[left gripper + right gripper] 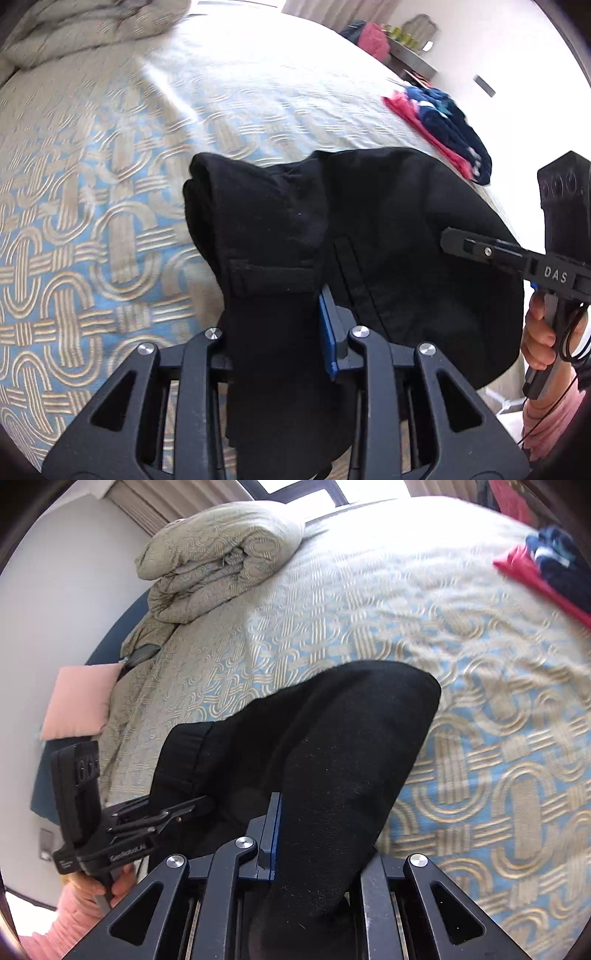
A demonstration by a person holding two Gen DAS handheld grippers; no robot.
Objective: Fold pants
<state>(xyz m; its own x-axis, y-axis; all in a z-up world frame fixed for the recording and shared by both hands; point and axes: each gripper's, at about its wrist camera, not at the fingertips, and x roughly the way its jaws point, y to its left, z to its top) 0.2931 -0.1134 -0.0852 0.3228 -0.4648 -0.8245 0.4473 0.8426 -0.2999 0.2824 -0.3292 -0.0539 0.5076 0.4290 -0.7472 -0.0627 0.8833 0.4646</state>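
Observation:
Black pants [388, 221] hang bunched between both grippers above a patterned bedspread [92, 221]. My left gripper [277, 325] is shut on a thick fold of the cloth near a pocket flap. Only its blue-edged right finger [327, 328] shows; the cloth hides the other. In the right wrist view the pants [332, 720] drape over my right gripper [314, 834], which is shut on them beside its blue-edged left finger [271, 830]. Each gripper also shows in the other's view, held by a hand: the right gripper [480, 251] and the left gripper [177, 812], both with tips in the black cloth.
A pile of red and navy folded clothes [443, 122] lies near the bed's far edge. A rolled quilt [214, 554] and a pink cushion [79, 701] sit at the bed's other end. A shelf with small items [410, 55] stands against the wall.

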